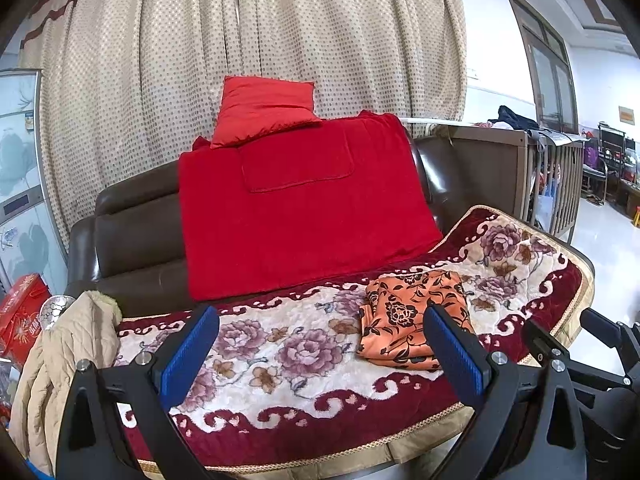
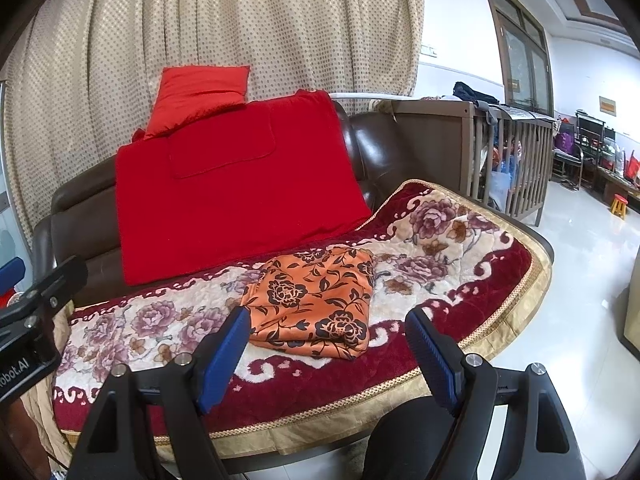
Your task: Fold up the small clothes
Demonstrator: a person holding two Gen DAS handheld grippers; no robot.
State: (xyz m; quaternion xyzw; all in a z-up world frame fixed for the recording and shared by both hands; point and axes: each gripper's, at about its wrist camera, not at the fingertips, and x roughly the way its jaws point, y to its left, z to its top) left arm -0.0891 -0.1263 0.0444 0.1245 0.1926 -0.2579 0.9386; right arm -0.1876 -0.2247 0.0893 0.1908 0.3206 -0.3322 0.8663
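Folded orange garment (image 2: 316, 304) with a black flower print, lying on the floral plush blanket (image 2: 460, 240) that covers the seat of a brown leather sofa (image 2: 376, 140). Left tongs (image 1: 320, 328) and right tongs (image 2: 326, 330), each with blue pads, both stand wide open with nothing between the fingers; neither touches the garment. From the right wrist view the garment lies just beyond the gap between the fingers; from the left wrist view it sits towards the right finger, partly hidden by it. A red blanket (image 2: 240, 184) hangs down the sofa back, a red cushion (image 2: 196, 96) on top. A dotted beige curtain (image 2: 240, 20) hangs behind. A beige quilted coat (image 1: 60, 360) lies at the sofa's left end.
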